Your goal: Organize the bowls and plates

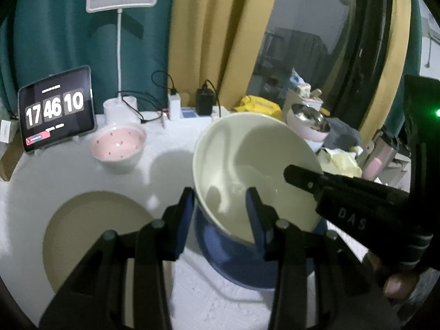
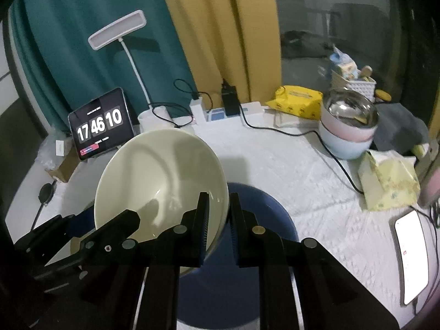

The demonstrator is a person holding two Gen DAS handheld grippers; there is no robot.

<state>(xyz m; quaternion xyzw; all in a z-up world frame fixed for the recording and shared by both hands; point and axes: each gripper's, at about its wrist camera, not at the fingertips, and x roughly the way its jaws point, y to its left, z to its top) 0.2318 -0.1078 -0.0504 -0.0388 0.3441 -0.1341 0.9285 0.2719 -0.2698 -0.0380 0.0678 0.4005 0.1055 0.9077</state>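
Note:
A cream bowl [image 1: 247, 151] hangs tilted over a dark blue dish [image 1: 233, 261] on the white table. My left gripper [image 1: 221, 206] straddles the bowl's near rim, one pad outside and one inside, shut on the wall. My right gripper [image 2: 220, 220] is shut on the opposite rim of the cream bowl [image 2: 165, 170], with the blue dish [image 2: 269, 214] below it. In the left wrist view the right gripper reaches in from the right. A pink dotted bowl [image 1: 118, 143] and a beige plate [image 1: 90, 233] sit on the table to the left.
A tablet clock [image 1: 57, 110], a desk lamp [image 1: 121, 0] and chargers line the back edge. Stacked bowls topped by a steel one [image 2: 349, 126], a yellow wipes pack [image 2: 297, 101], a tissue pack [image 2: 387, 187], a cable and a lit phone [image 2: 412, 255] fill the right side.

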